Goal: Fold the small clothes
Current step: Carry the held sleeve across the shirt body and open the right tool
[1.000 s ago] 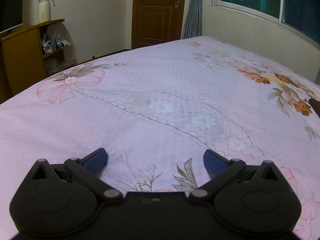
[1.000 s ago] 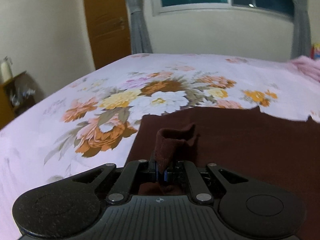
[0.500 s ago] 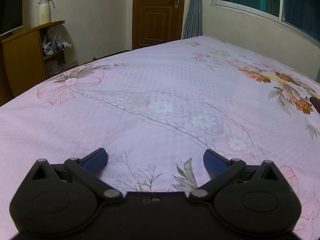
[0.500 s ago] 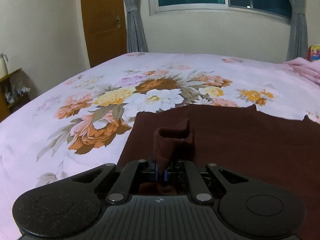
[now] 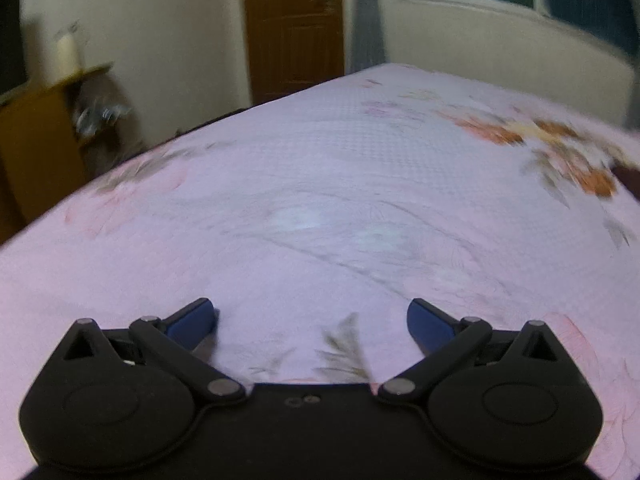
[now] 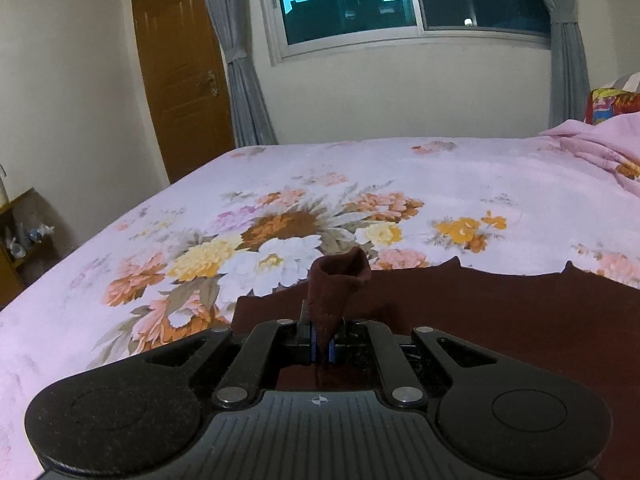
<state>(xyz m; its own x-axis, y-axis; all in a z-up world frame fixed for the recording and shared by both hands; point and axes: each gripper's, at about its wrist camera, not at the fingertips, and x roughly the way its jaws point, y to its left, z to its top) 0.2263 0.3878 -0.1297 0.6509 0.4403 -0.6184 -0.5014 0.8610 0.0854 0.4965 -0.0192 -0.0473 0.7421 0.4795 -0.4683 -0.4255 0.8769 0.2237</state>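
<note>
The bed [image 5: 320, 184], under a pink floral sheet, fills both views; its far-left edge drops toward a wooden door [image 5: 294, 28] and a low wooden shelf unit [image 5: 48, 140], whose contents are too blurred to name; a pale jug [image 5: 66, 52] stands on top of it; the left wrist view is smeared throughout. Broad bare sheet lies ahead of the left gripper [image 5: 312, 316], whose blue-padded jaws are spread wide with nothing between them. The right gripper [image 6: 322, 350] has its jaws pinched tight on a corner of the dark brown garment [image 6: 500, 320]; that corner stands up in a small rolled cone above the fingers. The rest of the garment lies flat on the sheet, to the right of and under the gripper; its far edge is notched. A rumpled pink blanket [image 6: 600, 148] sits at the far right.
</note>
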